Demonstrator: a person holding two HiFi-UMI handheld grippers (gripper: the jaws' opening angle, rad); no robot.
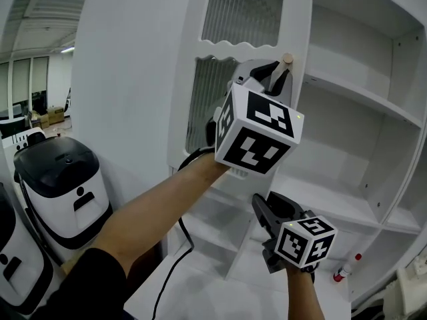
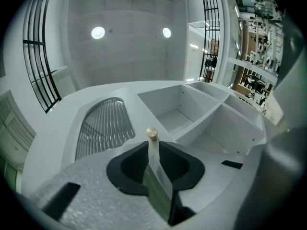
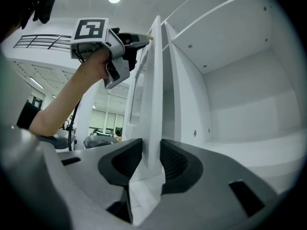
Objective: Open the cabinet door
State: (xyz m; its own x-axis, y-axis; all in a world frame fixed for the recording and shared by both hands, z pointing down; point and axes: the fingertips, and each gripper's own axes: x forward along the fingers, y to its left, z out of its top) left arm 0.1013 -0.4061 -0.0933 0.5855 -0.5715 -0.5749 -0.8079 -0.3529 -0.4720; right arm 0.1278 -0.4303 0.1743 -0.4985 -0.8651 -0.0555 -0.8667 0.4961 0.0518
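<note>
The left hand-held gripper (image 1: 280, 72) was clenched on the knob (image 1: 287, 59) of the cabinet door (image 1: 253, 47), which stood swung wide. The right hand-held gripper (image 1: 263, 209) straddled the door's free edge, released. A skewed pull could likely slip that small knob free.

The cabinet door (image 1: 253, 47) is white, and its glass panels (image 1: 241, 9) are ribbed in fine vertical grey lines. The knob (image 1: 287, 59) at upper centre is pale beige. The shelves (image 1: 360, 99) on the right are plain white. The left gripper (image 2: 153, 159) and right gripper (image 3: 151, 159) have light grey bodies with black pads, and their marker cubes (image 1: 259, 131) carry black squares on white. At the left edge of the head view stands a white machine (image 1: 63, 192) with a black lid. A black cable (image 1: 175, 259) hangs at lower centre. The sleeve (image 1: 90, 285) at lower left is black, and the small bottle (image 1: 344, 270) at lower right has a red cap.
</note>
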